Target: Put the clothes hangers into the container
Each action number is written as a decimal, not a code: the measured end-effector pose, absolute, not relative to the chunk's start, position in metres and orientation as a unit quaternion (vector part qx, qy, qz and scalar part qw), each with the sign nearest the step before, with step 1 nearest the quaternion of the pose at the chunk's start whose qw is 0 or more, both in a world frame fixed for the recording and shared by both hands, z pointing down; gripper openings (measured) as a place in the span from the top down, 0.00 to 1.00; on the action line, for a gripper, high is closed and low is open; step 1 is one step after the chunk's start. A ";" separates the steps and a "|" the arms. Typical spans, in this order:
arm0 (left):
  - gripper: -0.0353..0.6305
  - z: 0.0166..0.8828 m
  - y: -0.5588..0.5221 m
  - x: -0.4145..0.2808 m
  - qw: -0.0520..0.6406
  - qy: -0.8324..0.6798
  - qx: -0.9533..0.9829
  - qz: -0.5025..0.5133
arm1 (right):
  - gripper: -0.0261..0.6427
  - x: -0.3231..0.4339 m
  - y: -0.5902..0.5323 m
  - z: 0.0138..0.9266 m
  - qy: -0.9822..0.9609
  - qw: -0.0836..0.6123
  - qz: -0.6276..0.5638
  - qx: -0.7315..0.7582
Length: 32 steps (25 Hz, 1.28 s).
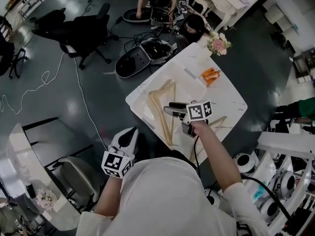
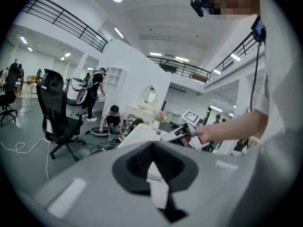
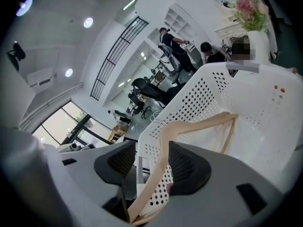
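A white perforated container (image 1: 142, 104) stands on the white table (image 1: 231, 100). Pale wooden hangers (image 1: 161, 107) lie inside it. My right gripper (image 1: 169, 108) hovers over the container's near side. In the right gripper view its jaws (image 3: 151, 161) stand apart, and one wooden hanger (image 3: 199, 124) runs between them into the container (image 3: 270, 108). The hanger rests near the right pad, with a gap on the left. Another wooden hanger (image 1: 217, 123) lies on the table to the right. My left gripper (image 1: 129, 136) hangs off the table near my body, jaws together and empty (image 2: 152, 162).
An orange item (image 1: 210, 75) and a vase of pink flowers (image 1: 218, 43) sit at the table's far side. People crouch among cables and equipment on the floor beyond (image 1: 157, 14). A black office chair (image 1: 83, 33) stands at the far left. White furniture lies to the right (image 1: 285, 146).
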<state>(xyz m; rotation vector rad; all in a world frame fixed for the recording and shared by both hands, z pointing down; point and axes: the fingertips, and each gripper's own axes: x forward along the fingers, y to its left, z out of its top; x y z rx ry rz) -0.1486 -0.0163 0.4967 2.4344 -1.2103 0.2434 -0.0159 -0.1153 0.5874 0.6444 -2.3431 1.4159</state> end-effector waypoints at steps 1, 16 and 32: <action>0.94 0.495 -0.016 -0.146 0.202 -0.431 0.875 0.088 | 0.66 -0.011 -0.112 0.579 -0.827 0.147 0.490 0.230; 0.95 0.474 -0.012 -0.111 0.182 -0.388 0.900 0.086 | 0.95 0.075 -0.030 0.485 -0.867 -0.030 0.362 0.343; 0.95 0.465 -0.011 -0.090 0.166 -0.363 0.913 0.087 | 0.95 0.105 0.002 0.480 -0.856 0.003 0.271 0.440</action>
